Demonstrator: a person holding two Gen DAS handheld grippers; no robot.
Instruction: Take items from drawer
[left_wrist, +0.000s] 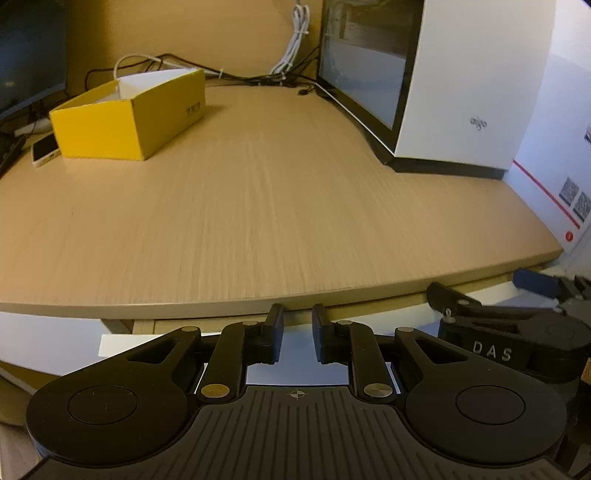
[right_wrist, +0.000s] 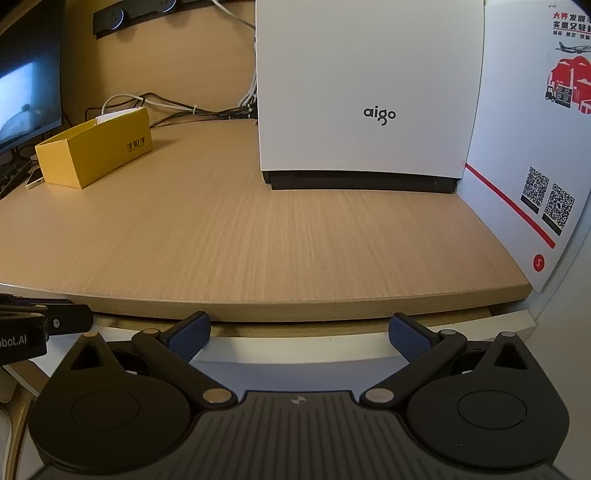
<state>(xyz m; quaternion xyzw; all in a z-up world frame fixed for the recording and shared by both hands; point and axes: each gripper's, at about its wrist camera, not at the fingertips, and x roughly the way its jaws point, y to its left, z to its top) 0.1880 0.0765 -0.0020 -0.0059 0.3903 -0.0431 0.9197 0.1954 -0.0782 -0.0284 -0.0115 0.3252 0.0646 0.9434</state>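
A white drawer front (right_wrist: 295, 350) runs just under the wooden desk's front edge (right_wrist: 295, 306); its inside is not visible. My right gripper (right_wrist: 299, 338) hovers in front of it, open wide, blue pads (right_wrist: 188, 336) apart with nothing between them. My left gripper (left_wrist: 297, 332) points at the same desk edge and the white drawer front (left_wrist: 295, 374). Its jaws stand a narrow gap apart, and I see nothing in that gap. The right gripper's body (left_wrist: 517, 336) shows at the left wrist view's right edge, and the left gripper's body (right_wrist: 37, 325) shows at the right wrist view's left edge.
On the desk stand an open yellow box (left_wrist: 125, 118) at the back left and a white computer case (right_wrist: 365, 92) at the back right. A white carton with QR codes (right_wrist: 535, 177) lines the right side. Cables (left_wrist: 258, 75), a monitor (right_wrist: 26, 92) and a small white device (left_wrist: 44, 149) sit behind.
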